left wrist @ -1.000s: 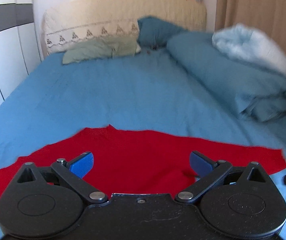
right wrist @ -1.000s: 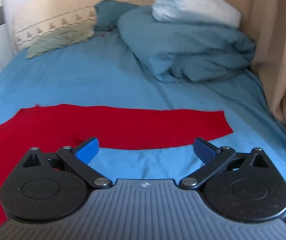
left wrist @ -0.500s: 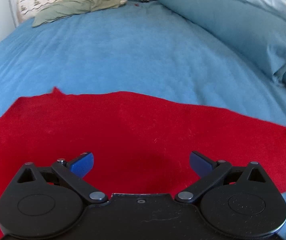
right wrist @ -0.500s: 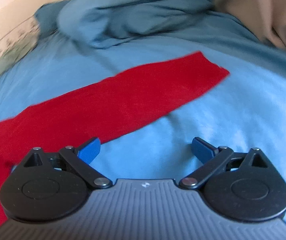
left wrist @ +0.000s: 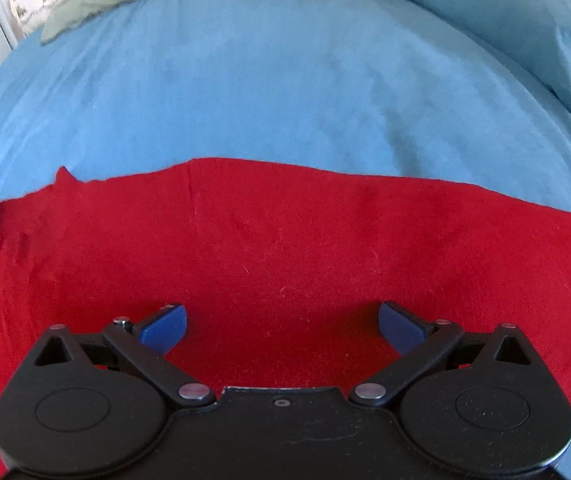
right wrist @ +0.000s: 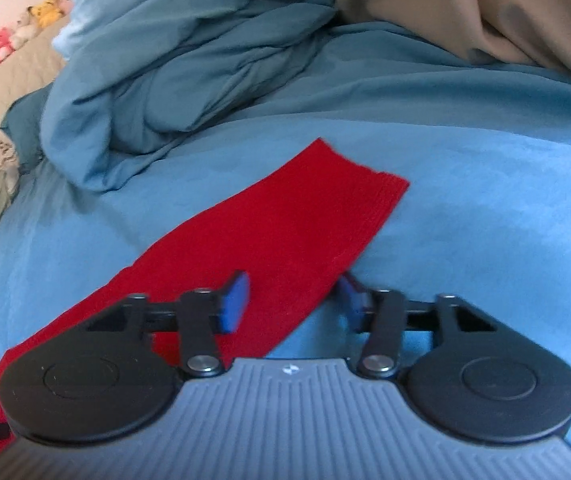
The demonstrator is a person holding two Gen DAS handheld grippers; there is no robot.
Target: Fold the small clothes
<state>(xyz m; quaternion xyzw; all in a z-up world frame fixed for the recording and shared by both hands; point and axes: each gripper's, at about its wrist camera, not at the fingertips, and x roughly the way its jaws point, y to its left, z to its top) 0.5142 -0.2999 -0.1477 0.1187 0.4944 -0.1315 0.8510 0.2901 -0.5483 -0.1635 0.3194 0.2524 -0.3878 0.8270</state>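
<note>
A red knit garment [left wrist: 269, 248] lies flat on the blue bedsheet [left wrist: 245, 80]. My left gripper [left wrist: 281, 326] is open wide, low over the garment's body, with both blue pads above red cloth. In the right wrist view a long red sleeve [right wrist: 285, 220] runs diagonally to a ribbed cuff at upper right. My right gripper [right wrist: 293, 296] has its jaws partly closed and straddles the sleeve's near edge; the left pad [right wrist: 235, 300] is over the cloth, the right pad [right wrist: 351, 294] beside its edge. The jaws do not pinch the cloth.
A bunched teal duvet [right wrist: 189, 68] lies just beyond the sleeve. A beige curtain [right wrist: 485, 8] hangs at the right. Pillows [left wrist: 101, 0] and a headboard with plush toys [right wrist: 13, 36] are at the far end.
The left gripper moved forward and lower over the red garment. The right gripper swung toward the sleeve, dropped onto its edge, and its jaws narrowed.
</note>
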